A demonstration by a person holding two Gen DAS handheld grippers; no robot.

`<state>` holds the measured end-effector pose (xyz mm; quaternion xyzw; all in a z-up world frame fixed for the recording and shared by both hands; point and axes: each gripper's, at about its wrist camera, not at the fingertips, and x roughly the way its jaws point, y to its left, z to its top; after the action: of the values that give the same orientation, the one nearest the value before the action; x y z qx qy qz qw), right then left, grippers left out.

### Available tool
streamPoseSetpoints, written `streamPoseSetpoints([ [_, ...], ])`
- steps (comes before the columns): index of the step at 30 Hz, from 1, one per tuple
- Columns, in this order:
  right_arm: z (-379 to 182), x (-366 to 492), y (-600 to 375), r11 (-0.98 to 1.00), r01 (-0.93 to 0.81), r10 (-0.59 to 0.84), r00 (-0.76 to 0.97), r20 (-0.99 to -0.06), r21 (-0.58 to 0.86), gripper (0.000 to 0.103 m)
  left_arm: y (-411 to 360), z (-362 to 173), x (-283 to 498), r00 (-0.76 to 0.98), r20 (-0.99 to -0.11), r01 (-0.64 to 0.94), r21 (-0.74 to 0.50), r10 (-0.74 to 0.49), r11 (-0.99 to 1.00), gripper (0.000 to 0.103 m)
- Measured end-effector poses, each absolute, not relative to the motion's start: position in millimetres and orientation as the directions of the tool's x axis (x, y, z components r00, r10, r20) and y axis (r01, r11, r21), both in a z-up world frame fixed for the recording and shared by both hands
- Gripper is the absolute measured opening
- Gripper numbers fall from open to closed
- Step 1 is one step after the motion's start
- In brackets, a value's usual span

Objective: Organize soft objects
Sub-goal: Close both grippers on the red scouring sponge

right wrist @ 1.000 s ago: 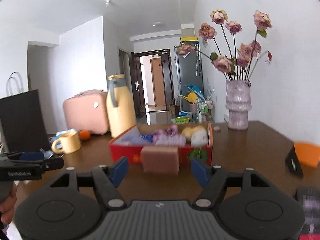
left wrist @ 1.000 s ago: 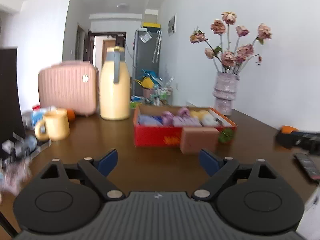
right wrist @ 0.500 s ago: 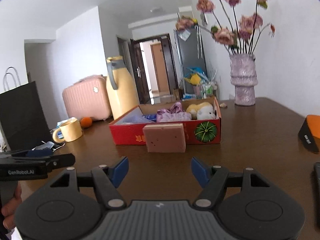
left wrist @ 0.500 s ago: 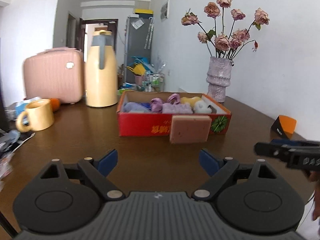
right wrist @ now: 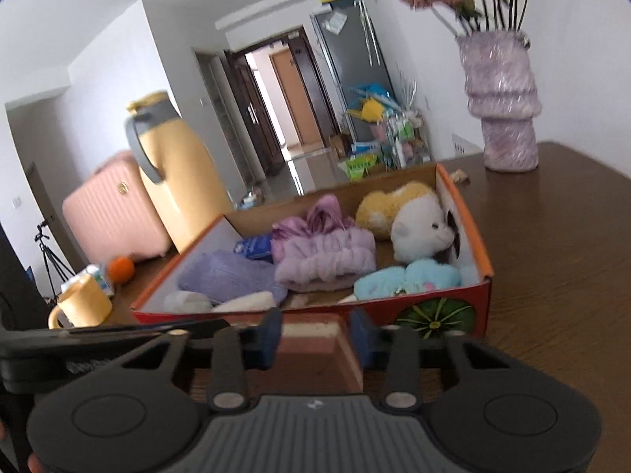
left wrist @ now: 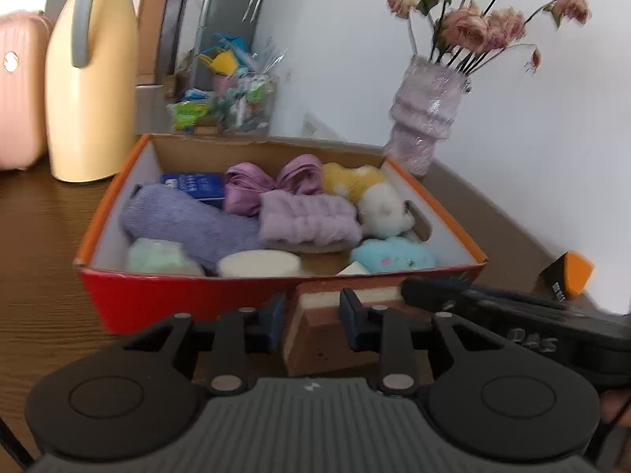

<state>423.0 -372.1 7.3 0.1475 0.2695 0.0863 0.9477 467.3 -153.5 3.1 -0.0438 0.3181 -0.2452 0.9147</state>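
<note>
- Dark wooden table [left wrist: 43, 236] carries everything, with a white wall behind it and a hallway with a grey fridge farther back.
- As my landmark I take the red box [left wrist: 189, 295], an open cardboard carton standing on the table straight ahead of both my grippers.
- Inside the box lie soft things: a rolled lavender towel [left wrist: 185, 224], a purple ribbed band [left wrist: 307, 216], a shiny purple bow [left wrist: 272, 183], a yellow-and-white plush [right wrist: 414, 220] at the far right corner and a blue plush [right wrist: 410, 278] at the near right corner.
- Just in front of the box's near wall, touching it or nearly so, stands the brown sponge block [left wrist: 315, 339] with a pale top layer.
- My left gripper [left wrist: 311, 315] is closing, its blue fingers narrow around the left part of the sponge; whether the pads press yet I cannot tell.
- My right gripper [right wrist: 315, 335] is closing too, its fingers either side of the sponge's right part, close against it.
- Left of the box stand a yellow jug [left wrist: 90, 79], a pink suitcase [right wrist: 110, 213] and a yellow mug [right wrist: 83, 307].
- Behind the box's far right corner stands a lilac vase [left wrist: 426, 110] of dried roses.
</note>
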Motion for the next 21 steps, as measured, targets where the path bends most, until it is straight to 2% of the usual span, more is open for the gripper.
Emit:
streamPoseSetpoints([
  [6,-2,421,-380,0.922,-0.105,0.28,0.848,-0.45,0.374,0.028,-145,-1,471,0.629,-0.566,0.431,-0.317,-0.533,0.845,0.024],
  [12,-1,414,-379,0.925,-0.108,0.277,0.848,-0.452,0.364,0.028,-146,3,458,0.631,-0.572,0.424,-0.313,-0.525,0.85,0.023],
  [21,-19,308,-362,0.912,-0.169,0.344,0.813,-0.47,0.375,0.03,-112,-19,347,0.613,-0.586,0.44,-0.304,-0.53,0.845,0.027],
])
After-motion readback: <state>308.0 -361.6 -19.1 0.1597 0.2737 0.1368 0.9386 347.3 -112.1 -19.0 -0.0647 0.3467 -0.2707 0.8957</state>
